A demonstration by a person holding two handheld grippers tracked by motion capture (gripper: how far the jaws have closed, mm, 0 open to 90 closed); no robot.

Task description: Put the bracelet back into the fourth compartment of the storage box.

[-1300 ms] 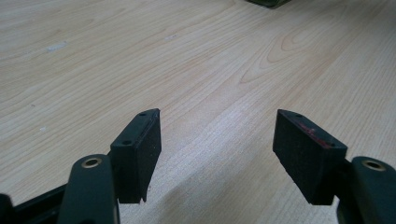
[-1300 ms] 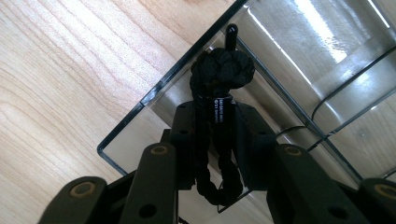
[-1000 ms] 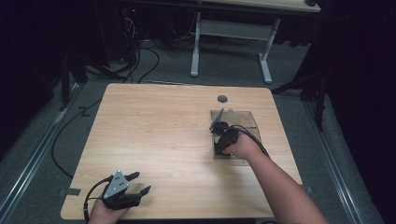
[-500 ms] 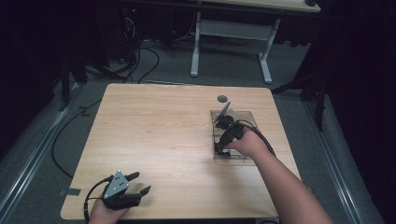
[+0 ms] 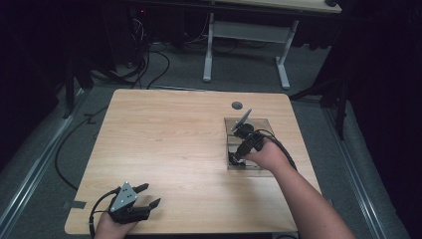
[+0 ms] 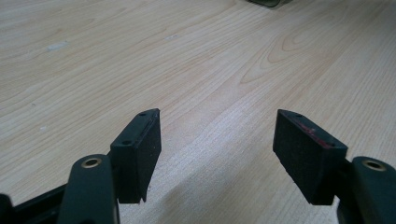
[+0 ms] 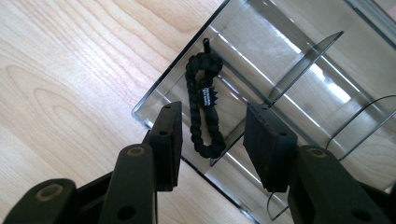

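Black braided bracelet (image 7: 204,107) is lying inside one compartment of the clear divided tray (image 7: 299,51) at the table's (image 5: 174,144) right side. I'm holding my right gripper (image 7: 212,140) just above it, jaws spread to either side of the loop, seemingly not touching it. My left gripper (image 6: 217,149) is resting near the front left corner, jaws wide apart over bare wood.

Matt wood table (image 5: 169,149), glossy clear-plastic tray (image 7: 299,60)
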